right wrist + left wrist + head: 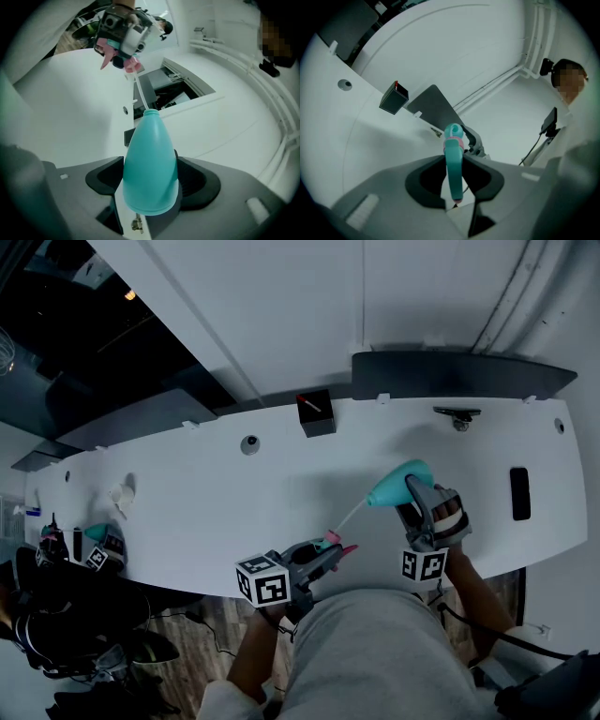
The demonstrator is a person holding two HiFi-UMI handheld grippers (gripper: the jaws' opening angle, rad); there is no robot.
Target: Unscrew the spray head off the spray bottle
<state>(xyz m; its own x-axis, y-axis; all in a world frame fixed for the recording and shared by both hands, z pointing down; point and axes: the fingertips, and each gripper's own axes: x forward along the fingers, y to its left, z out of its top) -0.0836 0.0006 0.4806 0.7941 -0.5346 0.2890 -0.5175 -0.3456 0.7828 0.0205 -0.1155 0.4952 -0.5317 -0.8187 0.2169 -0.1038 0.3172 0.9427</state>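
A teal cone-shaped spray bottle [396,484] lies on its side above the white table [216,507], and my right gripper [419,499] is shut on its wide base. In the right gripper view the bottle [149,161] fills the jaws, its open neck pointing away. The teal and pink spray head [331,543] is off the neck and pinched in my left gripper [323,554]. Its thin white dip tube [352,516] still runs to the bottle's mouth. In the left gripper view the spray head [453,157] stands upright between the jaws.
A small black box [316,413] and a round grey knob [249,444] sit at the table's far side, and a black slot [519,493] lies at the right. Another teal bottle [97,533] stands at the far left end. A person stands beyond the table in both gripper views.
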